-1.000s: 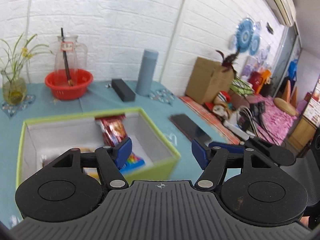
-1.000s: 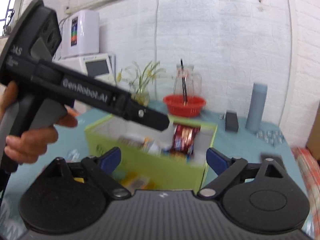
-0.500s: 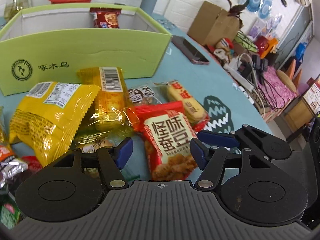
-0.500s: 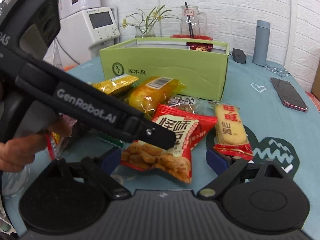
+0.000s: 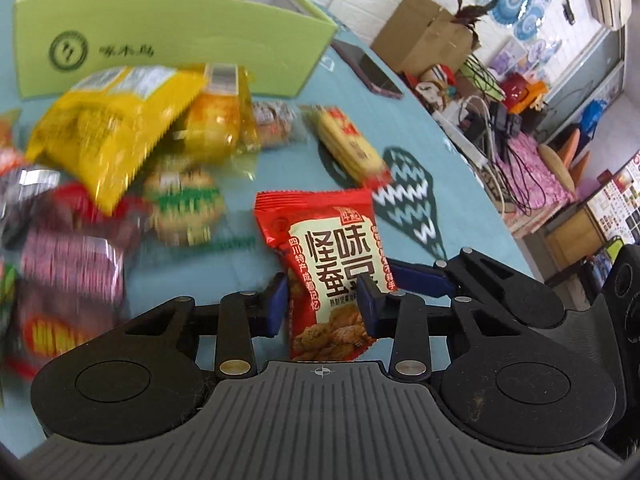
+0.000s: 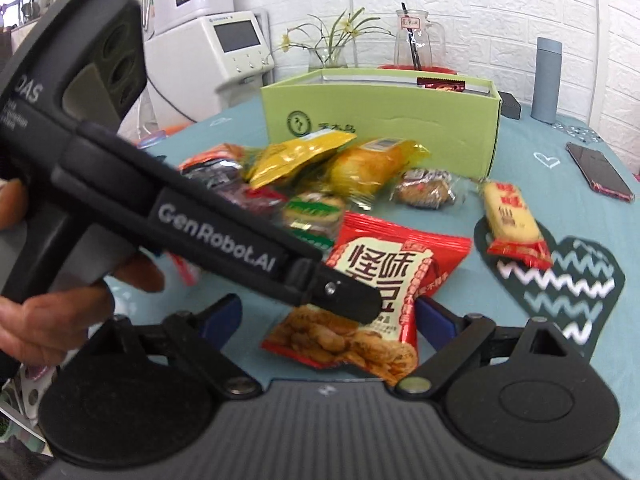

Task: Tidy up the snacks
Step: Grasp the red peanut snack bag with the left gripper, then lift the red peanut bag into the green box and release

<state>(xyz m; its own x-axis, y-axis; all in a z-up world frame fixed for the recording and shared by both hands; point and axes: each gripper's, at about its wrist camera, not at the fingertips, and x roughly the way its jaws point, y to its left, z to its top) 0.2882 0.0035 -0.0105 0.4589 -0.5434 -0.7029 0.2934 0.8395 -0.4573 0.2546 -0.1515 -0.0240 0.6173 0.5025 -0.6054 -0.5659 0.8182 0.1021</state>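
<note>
My left hand-held gripper (image 5: 322, 304) sits low centre in the left wrist view, jaws just closing in, and its blue pads (image 5: 370, 304) now pinch the lower part of the red snack packet (image 5: 334, 256), which carries large dark characters on a cream panel. In the right wrist view the same packet lies at lower centre on the teal desk (image 6: 560, 168), with the black body of my left tool crossing the frame from upper left down onto it; my fingers (image 6: 132, 272) wrap its handle at the left edge. My right hand-held gripper (image 6: 326, 316) stands wide open at the bottom of its own view, one pad on each side of the packet's lower end, neither visibly pressing on it. The green box (image 6: 380, 124) stands upright at upper centre of the right view, open-topped, with one red packet showing above its rim. Between box and red packet lies the loose pile: a yellow bag (image 5: 108, 128) at upper left of the left view, a clear-wrapped yellow cake (image 6: 372, 164) beside it, a small round brown snack (image 6: 424, 188), and a long yellow-and-red wafer pack (image 6: 510, 220) resting partly on a dark heart-shaped mat (image 6: 568, 280) at right. The left part of the left view is motion-blurred; I cannot identify the packets there. A phone (image 6: 600, 172) lies at the right edge.
</note>
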